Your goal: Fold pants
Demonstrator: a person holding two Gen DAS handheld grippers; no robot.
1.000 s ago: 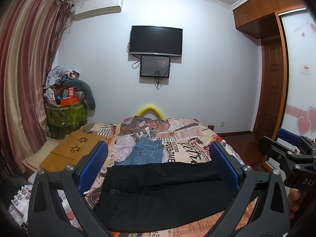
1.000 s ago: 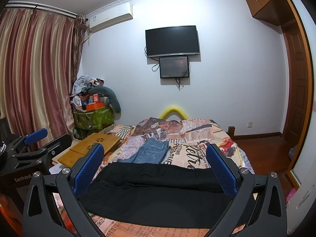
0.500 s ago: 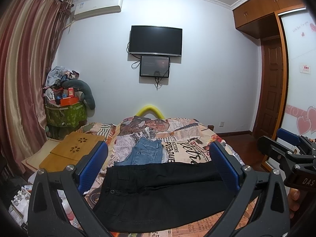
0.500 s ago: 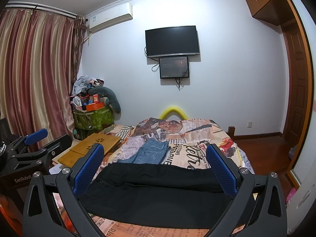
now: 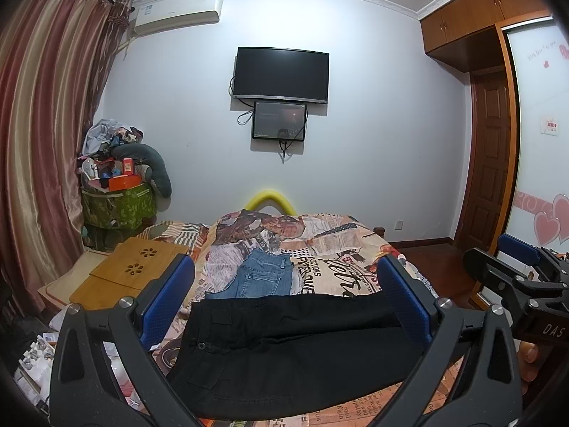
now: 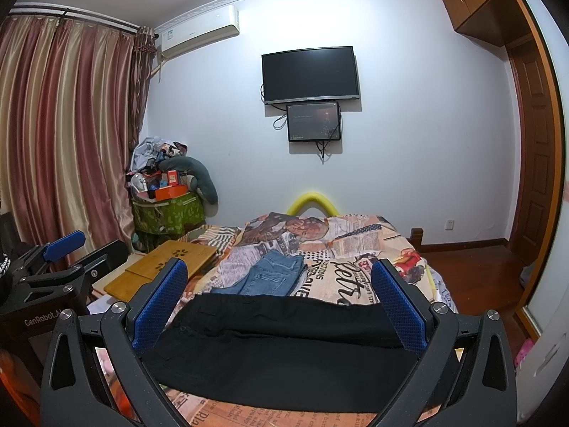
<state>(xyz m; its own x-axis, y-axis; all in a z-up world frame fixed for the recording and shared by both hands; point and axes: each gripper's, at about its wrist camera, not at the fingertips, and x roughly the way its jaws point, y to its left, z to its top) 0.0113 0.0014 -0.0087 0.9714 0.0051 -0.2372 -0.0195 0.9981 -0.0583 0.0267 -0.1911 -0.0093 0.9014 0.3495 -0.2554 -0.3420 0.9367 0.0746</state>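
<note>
While both grippers hover wide open, left gripper (image 5: pixel 284 306) and right gripper (image 6: pixel 279 302), the black pants (image 5: pixel 295 348) lie flat across the near end of the bed (image 5: pixel 341 245), untouched. Folding has not begun; next, each gripper must pinch an edge.

White wall (image 5: pixel 373 114) carries dark TV (image 5: pixel 281 73), smaller screen (image 5: pixel 279 121) below, air conditioner (image 5: pixel 177 12) upper left. Striped curtains (image 5: pixel 39 124) at left. Wooden door (image 5: pixel 492 156), overhead cabinets (image 5: pixel 473 10) at right. Bed (image 5: pixel 330 242) with newspaper-print cover. Wooden floor (image 6: pixel 473 267).
</note>
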